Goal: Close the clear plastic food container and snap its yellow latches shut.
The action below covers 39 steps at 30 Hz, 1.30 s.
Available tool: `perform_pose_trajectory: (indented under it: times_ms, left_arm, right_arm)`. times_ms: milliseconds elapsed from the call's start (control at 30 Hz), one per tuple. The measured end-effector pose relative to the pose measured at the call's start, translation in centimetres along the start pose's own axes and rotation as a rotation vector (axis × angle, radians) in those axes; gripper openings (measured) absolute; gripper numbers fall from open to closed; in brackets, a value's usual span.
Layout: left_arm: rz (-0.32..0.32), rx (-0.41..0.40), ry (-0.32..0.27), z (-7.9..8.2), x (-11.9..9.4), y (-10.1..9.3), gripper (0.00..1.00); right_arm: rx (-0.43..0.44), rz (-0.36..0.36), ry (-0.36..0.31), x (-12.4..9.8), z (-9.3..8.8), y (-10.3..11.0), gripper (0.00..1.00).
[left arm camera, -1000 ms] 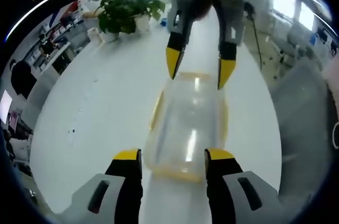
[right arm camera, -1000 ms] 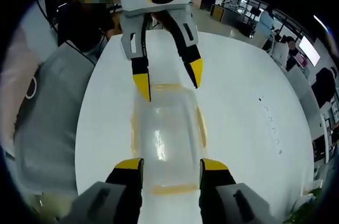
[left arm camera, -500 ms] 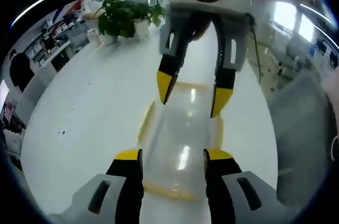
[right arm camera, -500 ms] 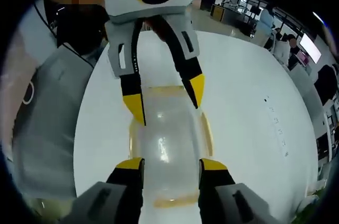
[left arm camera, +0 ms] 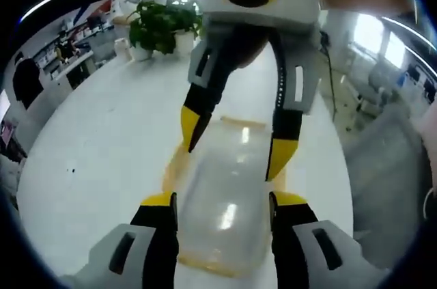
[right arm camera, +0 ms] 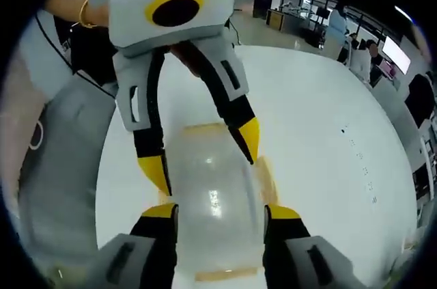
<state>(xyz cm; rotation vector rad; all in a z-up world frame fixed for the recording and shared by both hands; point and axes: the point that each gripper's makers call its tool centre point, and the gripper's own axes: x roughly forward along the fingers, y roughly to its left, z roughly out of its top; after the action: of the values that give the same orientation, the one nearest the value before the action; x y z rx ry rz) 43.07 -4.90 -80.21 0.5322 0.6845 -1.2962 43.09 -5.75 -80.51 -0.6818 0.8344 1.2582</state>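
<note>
Container point(left arm camera: 222, 210), clear with its lid seated, lies on the white table point(left arm camera: 102, 145), straddled from opposite ends by the left gripper point(left arm camera: 222, 201) and the right gripper point(right arm camera: 217, 212), each with jaws spread wide and holding nothing. Latches point(left arm camera: 174, 166) run as yellow strips along the container's rim, and whether any is snapped cannot be told. Judged step: positioning over the lid before latching; the next move calls for lowering a jaw tip onto one latch and pressing it down against the container's side.

The container point(left arm camera: 222, 210) sits on the table point(left arm camera: 102, 145), apparently between both grippers' jaws.
</note>
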Motion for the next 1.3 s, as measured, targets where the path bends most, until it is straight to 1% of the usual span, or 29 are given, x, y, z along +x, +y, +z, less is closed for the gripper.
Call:
perform_pose_trajectory:
  times_ms: [200, 233, 267, 333, 533, 600, 667, 733, 767, 800, 833, 1067, 1133, 1300]
  left_arm:
    - [-0.021, 0.067, 0.018, -0.2, 0.3, -1.0, 0.6]
    - [-0.02, 0.097, 0.019, -0.2, 0.4, -1.0, 0.6]
    - [-0.01, 0.149, 0.035, -0.5, 0.5, -0.9, 0.6]
    - [-0.001, 0.201, 0.057, -0.8, 0.6, -1.0, 0.61]
    - [0.009, 0.193, 0.054, -0.7, 0.8, -1.1, 0.62]
    - [0.031, 0.195, 0.044, -0.7, 1.1, -1.1, 0.63]
    - [0.047, 0.218, 0.045, -0.8, 1.3, -1.1, 0.63]
    - [0.052, 0.215, 0.042, -0.7, 1.3, -1.0, 0.64]
    - [0.056, 0.206, 0.037, -0.6, 1.3, -1.0, 0.64]
    - [0.061, 0.175, 0.023, -0.4, 1.3, -0.9, 0.64]
    - [0.06, 0.169, 0.02, -0.4, 1.3, -0.9, 0.63]
    - [0.063, 0.169, 0.022, -0.4, 1.3, -0.9, 0.63]
    - [0.072, 0.168, 0.018, -0.5, 1.4, -0.9, 0.63]
    - [0.083, 0.172, 0.011, -0.5, 1.5, -0.9, 0.63]
  right_arm:
    - [-0.01, 0.006, 0.013, 0.3, 0.1, -0.3, 0.55]
    - [-0.01, 0.009, 0.015, 0.4, 0.1, -0.3, 0.57]
    - [-0.013, 0.01, 0.022, 0.5, 0.1, -0.4, 0.57]
    - [-0.015, 0.009, 0.029, 0.7, 0.2, -0.6, 0.58]
    - [0.006, 0.031, 0.019, 1.3, 0.8, -0.8, 0.58]
    - [0.018, 0.038, 0.011, 1.5, 1.1, -1.1, 0.57]
    - [0.036, 0.056, 0.013, 1.8, 1.2, -1.1, 0.56]
    - [0.052, 0.072, 0.008, 2.0, 1.4, -1.0, 0.56]
    - [0.058, 0.077, 0.009, 2.0, 1.4, -1.0, 0.57]
    - [0.061, 0.082, 0.011, 2.1, 1.4, -1.1, 0.57]
    - [0.062, 0.085, 0.013, 2.1, 1.4, -1.1, 0.57]
    - [0.073, 0.119, 0.036, 2.2, 1.2, -1.1, 0.57]
    - [0.093, 0.128, 0.031, 2.3, 1.2, -1.3, 0.56]
    - [0.1, 0.141, 0.028, 2.3, 1.2, -1.4, 0.54]
